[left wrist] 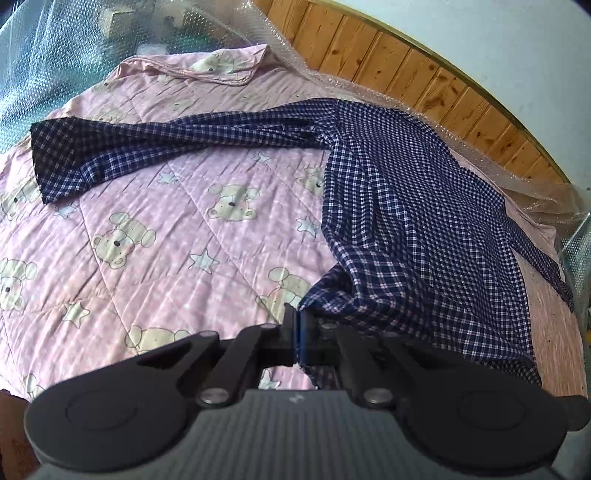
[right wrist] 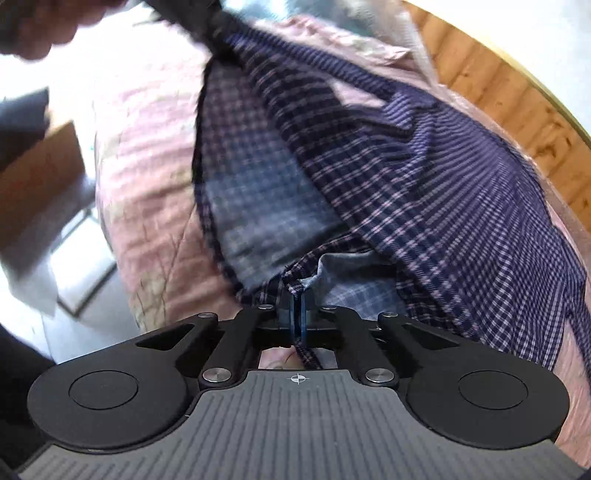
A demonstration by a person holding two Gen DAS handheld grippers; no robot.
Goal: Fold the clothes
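A navy checked shirt [left wrist: 406, 206] lies on a pink quilt [left wrist: 147, 258] printed with bears and stars. One sleeve [left wrist: 110, 155] stretches out to the left across the quilt. My left gripper [left wrist: 298, 325] is shut on the shirt's near edge, the cloth bunching up from its fingers. In the right wrist view the same shirt [right wrist: 424, 177] is lifted and blurred, its paler inner side [right wrist: 258, 206] showing. My right gripper [right wrist: 297, 310] is shut on a folded edge of it. The cloth runs up to the other gripper [right wrist: 207, 14] at the top.
A wooden headboard [left wrist: 424, 77] curves along the far right, with clear bubble wrap [left wrist: 55, 55] draped behind and beside the bed. The quilt's far corner [left wrist: 221, 70] is folded over. A brown box [right wrist: 40, 177] and pale floor [right wrist: 85, 288] lie left of the bed.
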